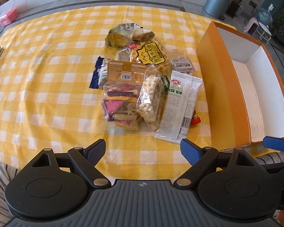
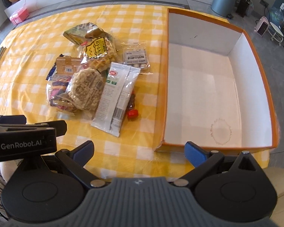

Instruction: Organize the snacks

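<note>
Both the left gripper [image 1: 143,146] and right gripper [image 2: 139,149] hang released, empty. The heap of plastic-wrapped snacks [image 1: 138,87] lies at twelve o'clock; the orange-walled white cardboard box [image 2: 263,87] waits at two. Pinch the topmost white sachet [image 1: 177,106] by its free edge first.

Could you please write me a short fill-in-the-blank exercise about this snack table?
1. The orange box has ____ snacks inside it.
2. The snack pile lies on a yellow and white ____ tablecloth.
3. The small bottle beside the white packet has a ____ cap.
4. Both the left gripper and right gripper are ____.

Missing words: no; checked; red; open
</note>
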